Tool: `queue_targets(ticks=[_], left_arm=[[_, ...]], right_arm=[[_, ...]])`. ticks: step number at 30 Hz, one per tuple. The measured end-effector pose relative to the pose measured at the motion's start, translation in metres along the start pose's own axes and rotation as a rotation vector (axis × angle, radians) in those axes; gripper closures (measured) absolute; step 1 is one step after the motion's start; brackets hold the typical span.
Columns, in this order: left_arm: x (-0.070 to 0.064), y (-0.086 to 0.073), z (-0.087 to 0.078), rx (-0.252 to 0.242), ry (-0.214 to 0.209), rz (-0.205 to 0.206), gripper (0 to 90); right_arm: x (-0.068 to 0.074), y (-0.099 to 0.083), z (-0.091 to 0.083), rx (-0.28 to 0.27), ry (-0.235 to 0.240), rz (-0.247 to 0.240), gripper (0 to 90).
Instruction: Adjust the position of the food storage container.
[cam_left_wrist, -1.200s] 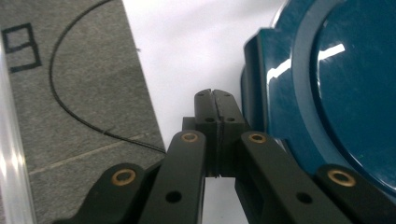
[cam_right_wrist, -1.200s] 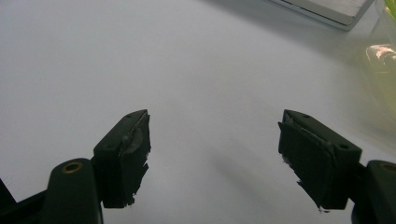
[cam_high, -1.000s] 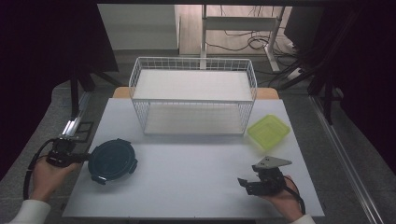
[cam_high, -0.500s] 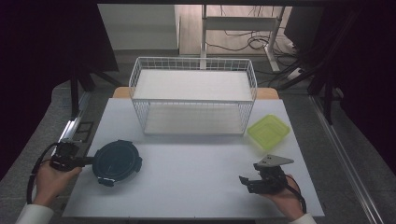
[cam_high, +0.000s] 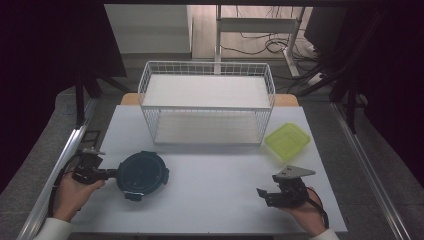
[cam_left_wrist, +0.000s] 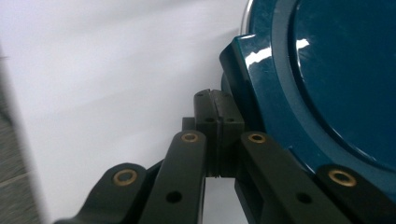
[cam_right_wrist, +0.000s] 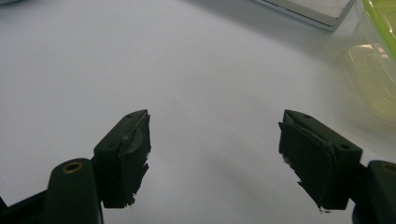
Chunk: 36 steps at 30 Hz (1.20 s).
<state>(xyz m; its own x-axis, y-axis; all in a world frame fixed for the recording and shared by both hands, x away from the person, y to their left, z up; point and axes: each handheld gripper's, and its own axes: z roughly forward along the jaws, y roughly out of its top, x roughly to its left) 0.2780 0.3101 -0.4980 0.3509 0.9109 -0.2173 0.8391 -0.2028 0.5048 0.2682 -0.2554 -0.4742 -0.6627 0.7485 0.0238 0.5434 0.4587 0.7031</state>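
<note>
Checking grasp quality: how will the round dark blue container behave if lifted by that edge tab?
The dark blue container looks rigid and glossy, so probably stiff yet slippery. Held off-centre by the left gripper, it may droop or swing.

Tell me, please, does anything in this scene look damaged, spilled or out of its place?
One thing: the rubber pads on the right gripper look worn, with ragged, torn lower edges. Nothing is spilled. The dark blue round container, the yellow-green container and the white wire basket sit flat on the table.
</note>
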Motion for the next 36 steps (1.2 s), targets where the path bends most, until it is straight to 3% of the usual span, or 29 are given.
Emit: queue_targets(ticks=[2, 4, 5, 6, 12, 26, 36], left_arm=[[-0.005, 0.001, 0.002, 0.001, -0.006, 0.009, 90.0], [-0.02, 0.007, 0.009, 0.008, -0.012, 0.042, 90.0], [-0.02, 0.007, 0.009, 0.008, -0.012, 0.042, 90.0], [-0.029, 0.012, 0.015, 0.01, -0.027, 0.06, 90.0], [-0.049, 0.023, 0.027, 0.024, -0.076, 0.097, 90.0], [-0.072, 0.029, 0.039, 0.045, -0.147, 0.123, 90.0], [-0.088, 0.035, 0.047, 0.057, -0.163, 0.152, 90.0]], right_arm=[[0.0, 0.0, 0.0, 0.001, 0.0, -0.001, 24.7], [0.0, 0.001, 0.0, 0.002, 0.001, -0.002, 24.7], [0.0, 0.001, 0.0, 0.002, 0.001, -0.002, 24.7], [0.0, 0.0, 0.0, 0.004, 0.001, -0.002, 24.7], [0.0, 0.0, -0.002, 0.0, 0.0, -0.002, 24.7], [-0.001, 0.0, -0.002, 0.0, -0.001, -0.003, 24.7], [-0.001, 0.0, -0.002, 0.0, -0.002, -0.002, 24.7]])
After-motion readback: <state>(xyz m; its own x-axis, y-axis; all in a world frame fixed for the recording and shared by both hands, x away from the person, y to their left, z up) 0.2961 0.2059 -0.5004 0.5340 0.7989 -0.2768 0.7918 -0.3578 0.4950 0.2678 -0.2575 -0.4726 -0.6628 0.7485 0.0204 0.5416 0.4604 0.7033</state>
